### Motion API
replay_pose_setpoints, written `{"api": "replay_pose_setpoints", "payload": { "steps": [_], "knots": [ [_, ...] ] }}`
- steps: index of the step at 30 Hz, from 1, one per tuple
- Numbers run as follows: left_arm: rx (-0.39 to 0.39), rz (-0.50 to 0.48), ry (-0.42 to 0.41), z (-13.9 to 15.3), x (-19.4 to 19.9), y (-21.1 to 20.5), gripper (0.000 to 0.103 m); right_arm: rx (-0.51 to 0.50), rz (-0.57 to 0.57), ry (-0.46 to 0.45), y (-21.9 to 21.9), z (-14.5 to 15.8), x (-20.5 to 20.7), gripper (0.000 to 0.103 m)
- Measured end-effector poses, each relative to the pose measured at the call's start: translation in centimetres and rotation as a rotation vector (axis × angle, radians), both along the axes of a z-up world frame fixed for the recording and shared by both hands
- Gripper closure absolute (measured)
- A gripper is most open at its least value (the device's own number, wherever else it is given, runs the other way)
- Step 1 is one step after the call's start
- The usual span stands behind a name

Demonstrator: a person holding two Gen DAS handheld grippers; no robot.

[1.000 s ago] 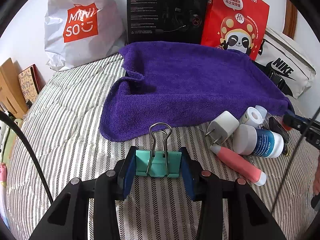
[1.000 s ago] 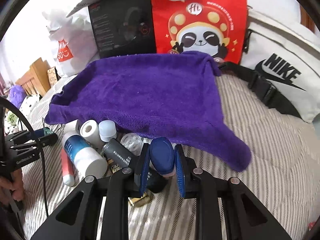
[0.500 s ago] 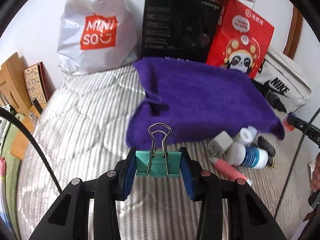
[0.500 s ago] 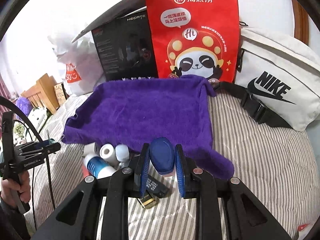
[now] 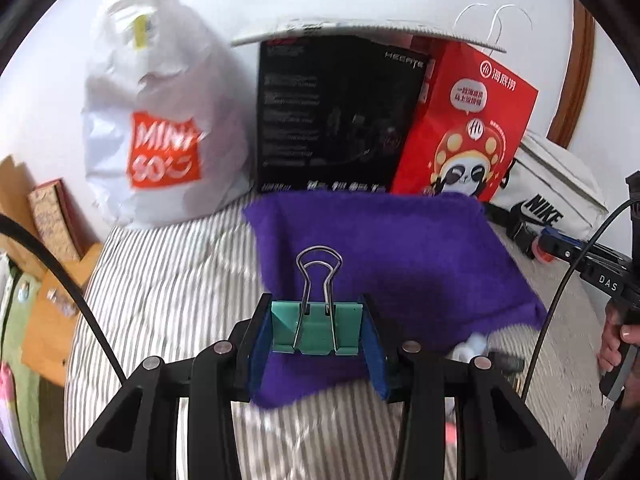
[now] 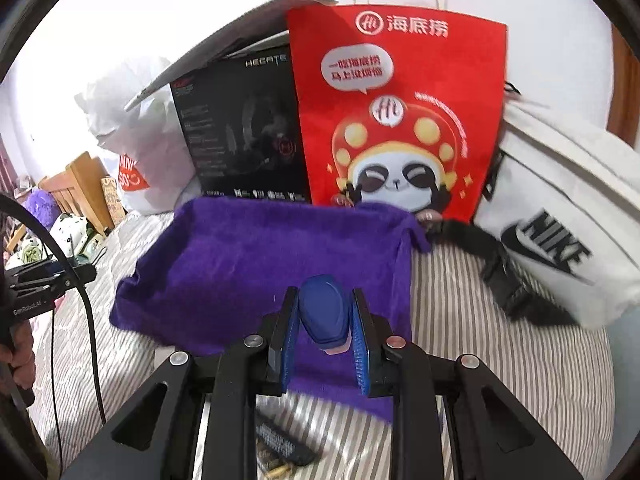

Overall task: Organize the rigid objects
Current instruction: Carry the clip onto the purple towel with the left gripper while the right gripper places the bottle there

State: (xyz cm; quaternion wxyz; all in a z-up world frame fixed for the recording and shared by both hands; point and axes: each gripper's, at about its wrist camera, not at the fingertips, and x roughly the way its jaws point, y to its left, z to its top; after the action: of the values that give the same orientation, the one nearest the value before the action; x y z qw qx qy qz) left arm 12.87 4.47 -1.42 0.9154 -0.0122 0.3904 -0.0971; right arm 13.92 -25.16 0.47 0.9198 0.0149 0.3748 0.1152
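Binder clip (image 5: pixel 316 330), the teal one with the wire handles sticking up, is clamped between the blue pads of the left gripper (image 5: pixel 316 340), squeezed from both sides and held up off the bed over the near edge of the purple towel (image 5: pixel 380 248). The right gripper (image 6: pixel 324 332) is clenched tight on a small dark blue oval thing (image 6: pixel 324 312) with a pinkish end poking out underneath; honestly can't tell what it is, maybe a cap or a little case. It's also up in the air above that same towel (image 6: pixel 260 260).

The towel is spread flat on a striped bedspread (image 5: pixel 160 280). Behind it, leaning on the wall: a white Miniso bag (image 5: pixel 160 128), a black Hecate box (image 5: pixel 336 116), a red panda bag (image 6: pixel 396 112) and a white Nike bag (image 6: pixel 560 232) off to the right with its black strap (image 6: pixel 500 276) trailing on the bed.

In the left wrist view, a few small items peek out beside the left gripper's right finger, something white (image 5: pixel 474 346) and something dark (image 5: pixel 506 362), too blurry to name. In the right wrist view a dark flat object (image 6: pixel 284 448) lies on the stripes under the gripper, with something brassy (image 6: pixel 280 471) just beside it.

Each camera catches the other gripper at its frame edge, with part of a hand (image 5: pixel 624 344) wrapped round the handle.
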Motion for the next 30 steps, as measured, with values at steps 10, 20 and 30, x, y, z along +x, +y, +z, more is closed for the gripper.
{"api": "replay_pose_setpoints", "payload": {
  "steps": [10, 20, 30],
  "knots": [
    [-0.024, -0.054, 0.032, -0.2, 9.0, -3.4, 0.064, 0.001, 0.002, 0.016, 1.1, 0.3, 8.1, 0.079],
    [0.002, -0.068, 0.112, -4.2, 13.8, -5.5, 0.064, -0.021, -0.053, 0.128, 0.5, -5.9, 12.3, 0.079],
    [0.042, -0.071, 0.198, -7.3, 15.4, -6.0, 0.064, -0.09, -0.053, 0.196, 0.9, -8.8, 14.1, 0.079]
  ]
}}
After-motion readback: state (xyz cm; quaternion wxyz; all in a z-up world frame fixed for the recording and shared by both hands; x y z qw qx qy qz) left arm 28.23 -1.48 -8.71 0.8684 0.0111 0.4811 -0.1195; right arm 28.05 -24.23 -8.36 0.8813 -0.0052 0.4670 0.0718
